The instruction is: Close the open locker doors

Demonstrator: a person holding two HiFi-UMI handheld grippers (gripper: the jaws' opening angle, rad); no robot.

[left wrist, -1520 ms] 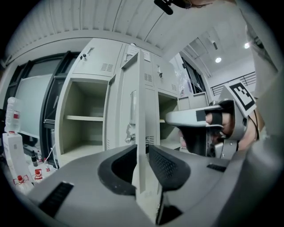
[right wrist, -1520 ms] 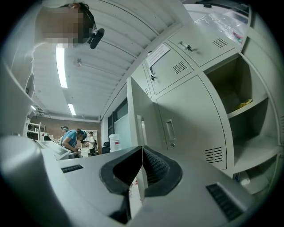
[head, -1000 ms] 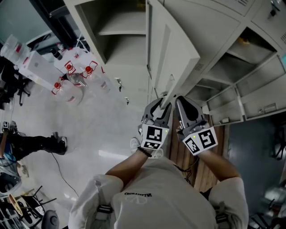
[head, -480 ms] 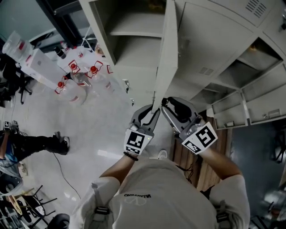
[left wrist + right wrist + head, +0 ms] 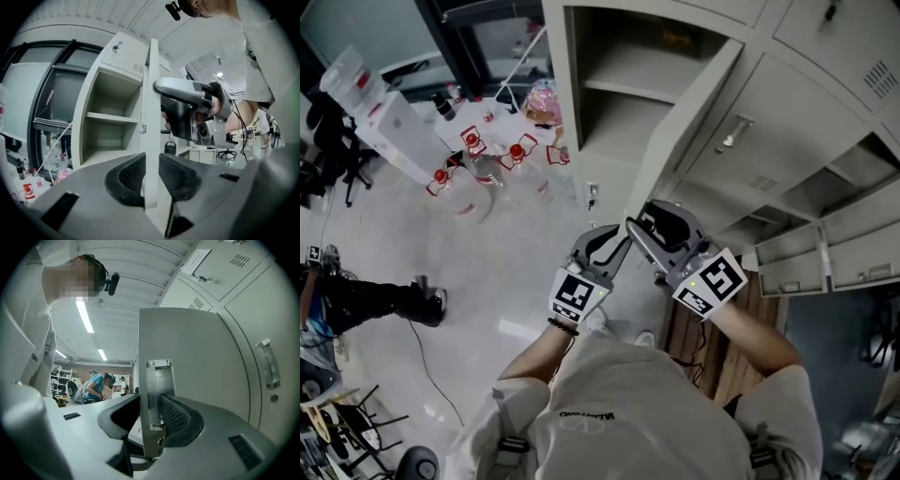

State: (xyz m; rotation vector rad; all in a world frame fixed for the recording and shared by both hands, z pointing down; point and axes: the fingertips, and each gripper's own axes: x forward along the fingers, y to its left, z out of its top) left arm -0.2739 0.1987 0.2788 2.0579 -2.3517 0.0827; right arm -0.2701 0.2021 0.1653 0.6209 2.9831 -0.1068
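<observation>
The grey locker door (image 5: 698, 131) stands partly open in front of its shelved compartment (image 5: 614, 89). My left gripper (image 5: 614, 241) has its jaws closing on the door's free lower edge (image 5: 151, 140), with both pads against the panel. My right gripper (image 5: 643, 225) sits just right of it at the same edge. Its jaws are opening: the door edge with its metal latch strip (image 5: 157, 394) lies between them, and the left jaw stands off the panel. The right gripper (image 5: 192, 112) also shows beyond the door in the left gripper view.
More lockers with open doors (image 5: 825, 248) stand to the right, and closed ones (image 5: 853, 56) above them. Plastic bottles with red caps (image 5: 478, 159) and a white box (image 5: 384, 117) lie on the floor at the left. A person's legs (image 5: 366, 302) stretch out near the left edge.
The door has swung round towards the cabinet, with both grippers following its edge. The left jaws have narrowed onto the edge and the right jaws have widened.
</observation>
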